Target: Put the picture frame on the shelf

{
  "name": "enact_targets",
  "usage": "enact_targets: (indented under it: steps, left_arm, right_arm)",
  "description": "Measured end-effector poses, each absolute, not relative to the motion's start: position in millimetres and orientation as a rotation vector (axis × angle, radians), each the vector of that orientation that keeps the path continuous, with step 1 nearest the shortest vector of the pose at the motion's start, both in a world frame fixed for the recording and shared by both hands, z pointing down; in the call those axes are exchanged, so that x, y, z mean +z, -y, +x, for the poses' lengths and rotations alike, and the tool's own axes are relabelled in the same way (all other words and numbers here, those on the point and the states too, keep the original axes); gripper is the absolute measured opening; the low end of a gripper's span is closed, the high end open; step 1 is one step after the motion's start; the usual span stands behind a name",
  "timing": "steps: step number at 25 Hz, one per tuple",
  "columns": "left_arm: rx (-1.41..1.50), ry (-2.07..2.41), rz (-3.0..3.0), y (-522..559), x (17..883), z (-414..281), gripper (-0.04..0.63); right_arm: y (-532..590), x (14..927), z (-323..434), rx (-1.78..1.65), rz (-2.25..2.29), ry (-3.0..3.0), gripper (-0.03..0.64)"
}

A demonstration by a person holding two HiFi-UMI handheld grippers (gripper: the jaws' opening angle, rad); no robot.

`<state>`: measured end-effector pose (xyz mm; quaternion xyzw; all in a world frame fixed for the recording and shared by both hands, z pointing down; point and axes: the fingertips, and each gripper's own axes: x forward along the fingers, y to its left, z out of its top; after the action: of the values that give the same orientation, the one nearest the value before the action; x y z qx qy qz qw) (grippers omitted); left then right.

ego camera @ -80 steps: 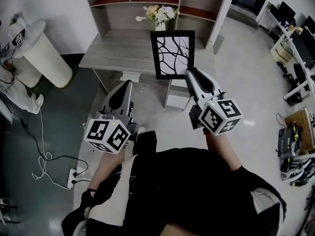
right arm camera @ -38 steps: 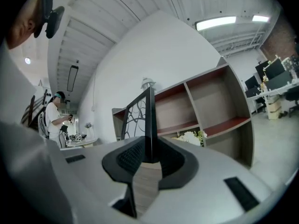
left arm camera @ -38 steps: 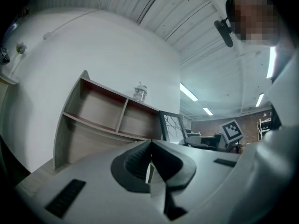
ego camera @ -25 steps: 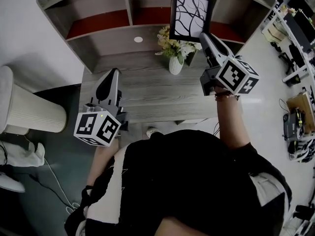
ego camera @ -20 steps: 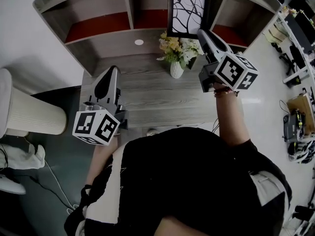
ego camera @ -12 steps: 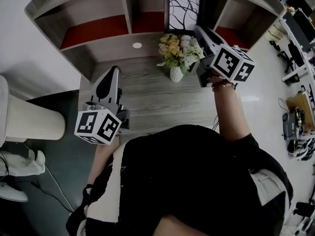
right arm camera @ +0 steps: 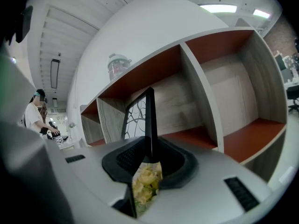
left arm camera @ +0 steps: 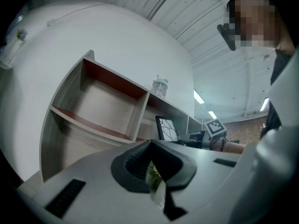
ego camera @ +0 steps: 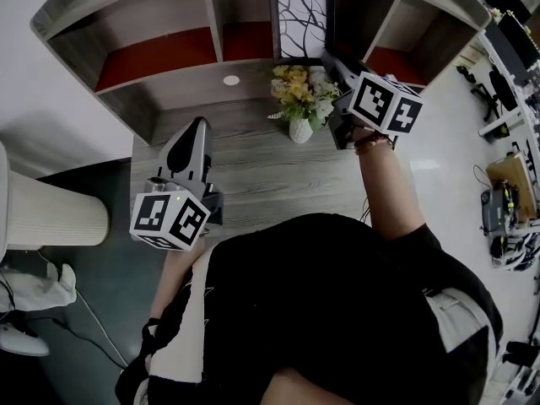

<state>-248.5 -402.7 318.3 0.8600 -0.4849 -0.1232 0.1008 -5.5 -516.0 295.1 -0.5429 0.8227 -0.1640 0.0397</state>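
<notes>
The right hand-held gripper (ego camera: 327,57) is clamped on the right edge of the picture frame (ego camera: 301,25). In the right gripper view, the black edge stands between the two jaws (right arm camera: 150,146).

The picture frame is upright at the middle compartment of the shelf (ego camera: 152,57), above the vase of flowers (ego camera: 300,99). Whether its lower edge touches the shelf board cannot be told.

The left hand-held gripper (ego camera: 199,123) is closed and empty, jaw tips together. It is positioned over the left part of the counter (ego camera: 261,171), well apart from the picture frame.
</notes>
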Motion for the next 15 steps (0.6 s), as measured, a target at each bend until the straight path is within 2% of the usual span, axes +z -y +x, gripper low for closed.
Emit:
enact_targets:
  steps: [15]
  left_arm:
    - [-0.331,1.454,2.487,394,315,-255,0.011]
  right_arm:
    - [529,307,0,-0.701,-1.709,-2.463,0.088]
